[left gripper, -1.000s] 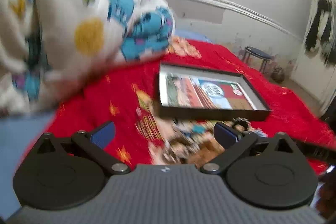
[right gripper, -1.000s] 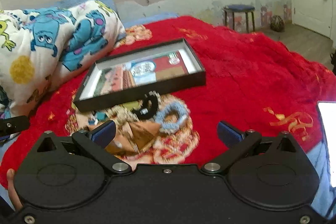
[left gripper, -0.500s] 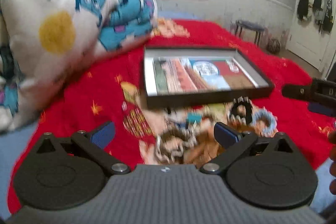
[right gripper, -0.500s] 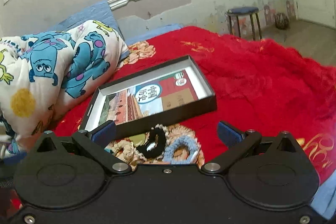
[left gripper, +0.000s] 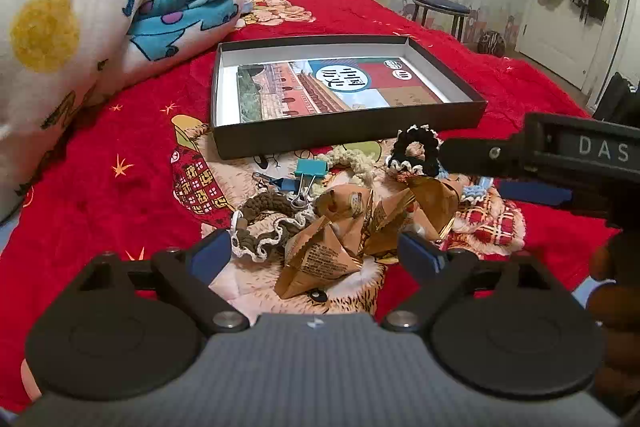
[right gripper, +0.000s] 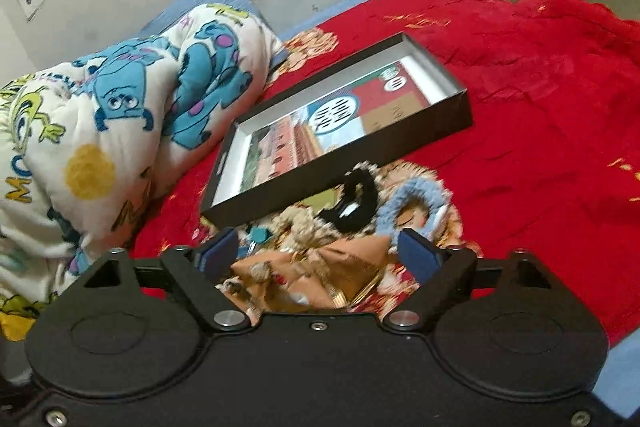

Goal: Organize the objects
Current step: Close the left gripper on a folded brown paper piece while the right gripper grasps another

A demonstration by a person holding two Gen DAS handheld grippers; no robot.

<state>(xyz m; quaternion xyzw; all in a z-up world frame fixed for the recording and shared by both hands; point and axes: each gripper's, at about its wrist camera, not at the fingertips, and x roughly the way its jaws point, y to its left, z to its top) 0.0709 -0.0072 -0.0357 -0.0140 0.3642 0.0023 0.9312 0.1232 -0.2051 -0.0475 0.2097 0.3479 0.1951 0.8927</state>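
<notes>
Left wrist view: your left gripper has its jaws spread and closing, nothing pinched; the nearest brown paper packet lies between them, just ahead, its long axis slanting up to the right. Brown scrunchie beside the left pad. Black box beyond the pile, open side up. Right gripper: jaws spread, closing over further packets, not gripping. Your left hand sits nearer that packet.

Blurred brown packets partly behind the right claw
</notes>
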